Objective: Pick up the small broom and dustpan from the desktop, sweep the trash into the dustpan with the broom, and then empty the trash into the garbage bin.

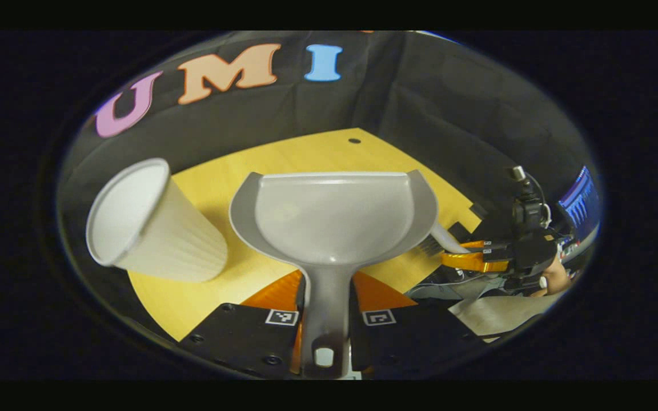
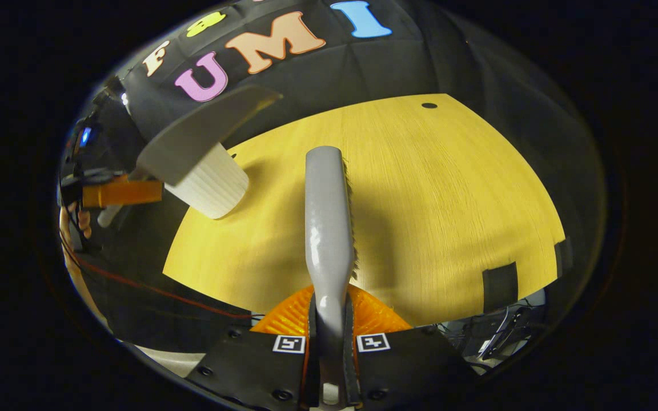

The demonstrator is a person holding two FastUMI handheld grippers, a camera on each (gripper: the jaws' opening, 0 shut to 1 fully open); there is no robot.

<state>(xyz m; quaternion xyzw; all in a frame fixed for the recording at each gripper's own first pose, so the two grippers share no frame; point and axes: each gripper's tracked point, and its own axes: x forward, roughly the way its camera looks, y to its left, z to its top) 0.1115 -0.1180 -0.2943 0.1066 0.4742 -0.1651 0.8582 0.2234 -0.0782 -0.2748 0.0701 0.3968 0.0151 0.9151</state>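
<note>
Grey plastic dustpan [image 1: 332, 220], clamped by the left gripper [image 1: 327, 319], looks empty beside the white ribbed bin [image 1: 155, 225] at the yellow table's [image 2: 449, 188] left edge; right gripper [image 2: 329, 337] grips the grey broom [image 2: 326, 222]. Task nearly done.

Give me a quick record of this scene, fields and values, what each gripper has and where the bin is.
left gripper: shut on dustpan handle, pan empty
right gripper: shut on broom handle
garbage bin: white ribbed cup, tilted, beside the dustpan on the table edge
table: yellow wood, no trash visible
</note>
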